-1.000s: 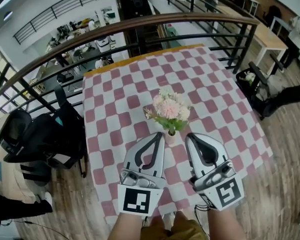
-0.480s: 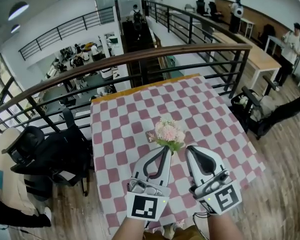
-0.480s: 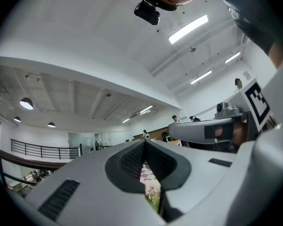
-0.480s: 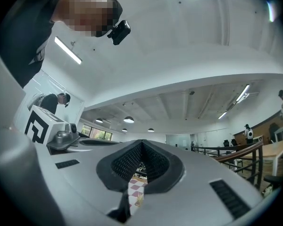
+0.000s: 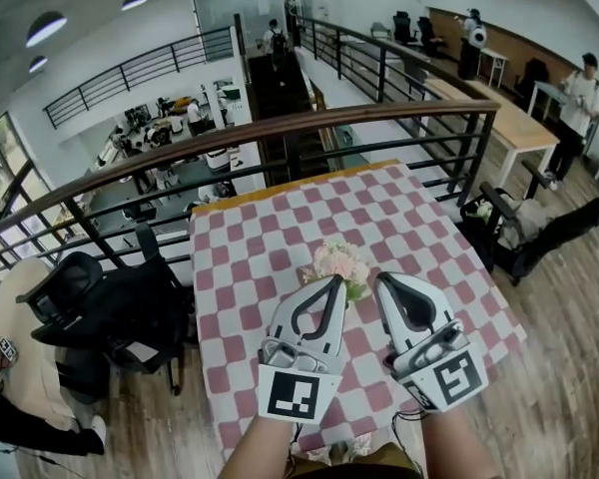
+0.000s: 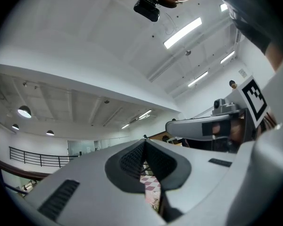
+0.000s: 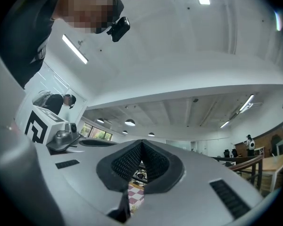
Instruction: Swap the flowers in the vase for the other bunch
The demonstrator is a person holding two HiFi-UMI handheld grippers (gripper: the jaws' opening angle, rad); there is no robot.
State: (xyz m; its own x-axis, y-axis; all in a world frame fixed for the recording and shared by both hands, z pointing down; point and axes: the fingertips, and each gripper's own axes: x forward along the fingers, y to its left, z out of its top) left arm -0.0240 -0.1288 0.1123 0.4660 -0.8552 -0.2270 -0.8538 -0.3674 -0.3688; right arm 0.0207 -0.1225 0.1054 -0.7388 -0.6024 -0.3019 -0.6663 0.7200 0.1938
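From the head view I have both tongs side by side over the near half of the table (image 5: 270,257) with its pink-and-white checked cloth. The left gripper (image 5: 333,281) and the right gripper (image 5: 383,278) have their tips just either side of the bunch of pale pink flowers (image 5: 340,263), which stands near the middle of the cloth. I cannot make out the vase under the blooms from here. Beyond the far edge runs a dark railing (image 5: 280,123), and a black office chair (image 5: 90,297) sits off the table's left side. The two gripper views add what the head view cannot: each pair of jaws is pressed together at the tip with nothing between the pads. Both point upward at the white ceiling and its strip lights (image 6: 181,33), so only a thin sliver of the cloth shows through the slot below the pads. Each also catches the other gripper's marker cube at its edge.
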